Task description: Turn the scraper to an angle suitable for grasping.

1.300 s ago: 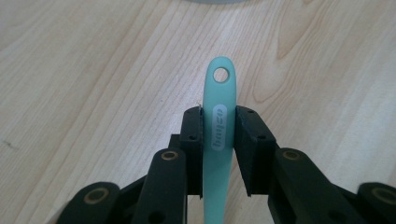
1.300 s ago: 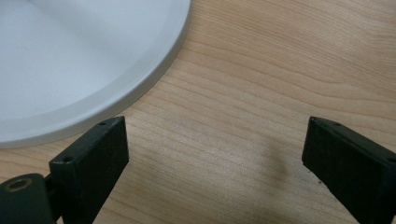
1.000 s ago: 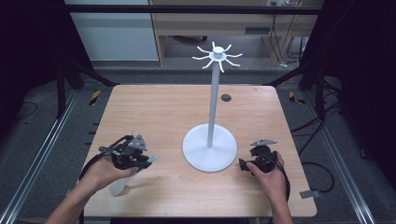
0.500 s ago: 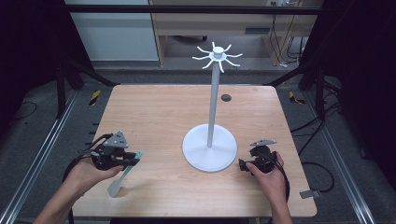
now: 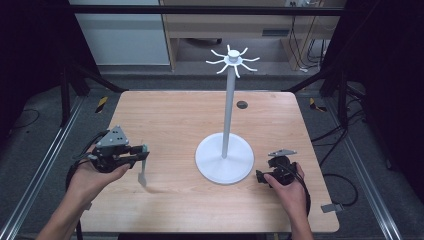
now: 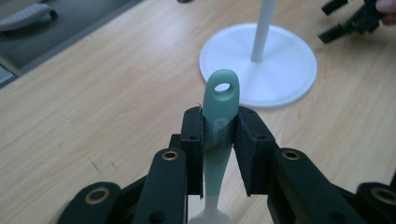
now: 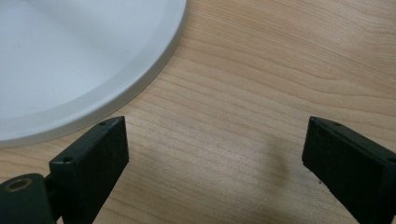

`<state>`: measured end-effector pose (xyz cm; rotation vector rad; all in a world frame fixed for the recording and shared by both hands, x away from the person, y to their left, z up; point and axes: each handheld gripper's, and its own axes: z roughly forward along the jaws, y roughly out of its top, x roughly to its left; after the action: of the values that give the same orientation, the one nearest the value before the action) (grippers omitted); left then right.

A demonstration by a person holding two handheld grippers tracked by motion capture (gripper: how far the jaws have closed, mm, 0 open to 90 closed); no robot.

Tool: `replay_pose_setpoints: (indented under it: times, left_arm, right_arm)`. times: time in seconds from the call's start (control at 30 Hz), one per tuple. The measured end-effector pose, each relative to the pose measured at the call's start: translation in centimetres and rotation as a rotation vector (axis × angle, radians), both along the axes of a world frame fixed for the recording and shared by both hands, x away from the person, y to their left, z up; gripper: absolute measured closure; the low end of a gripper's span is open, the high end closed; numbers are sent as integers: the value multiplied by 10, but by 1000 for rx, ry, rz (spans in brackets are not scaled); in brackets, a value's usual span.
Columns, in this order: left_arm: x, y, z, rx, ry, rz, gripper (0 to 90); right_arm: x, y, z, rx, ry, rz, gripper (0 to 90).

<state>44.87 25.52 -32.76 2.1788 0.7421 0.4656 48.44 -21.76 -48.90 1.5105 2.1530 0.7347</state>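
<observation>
Green-handled utensil (image 6: 219, 116) sat clamped in left tool (image 5: 141, 152), probably a spatula, eyelet end forward toward hook stand (image 5: 224, 162); right tool (image 7: 215, 158) gaped empty.

We see the desk (image 5: 180, 120) evenly lit from above, while the room around it sinks into near black. The white stand (image 5: 224, 159) throws only a faint shadow at its base. In the left gripper view the green utensil (image 6: 218, 122) is sharp and the far desk soft; the high view looks grainy.
</observation>
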Motion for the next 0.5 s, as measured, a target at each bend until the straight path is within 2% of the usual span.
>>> replay_pose_setpoints:
  times: [0.07,0.17,0.3,0.37,0.5]
  left_arm:
    - [4,-4,3,-25,-24,21,737]
    - [7,-10,7,-39,-36,27,737]
    - [9,-17,12,-31,-51,19,737]
    - [10,-21,16,-43,-57,20,737]
    - [11,-33,30,-52,-78,2,737]
  right_arm:
    - [0,0,0,0,-1,1,75]
    - [0,-1,0,2,-2,0,75]
    - [0,-1,0,4,-2,2,75]
    - [0,-1,0,4,-3,2,74]
    - [0,-1,1,3,-5,3,75]
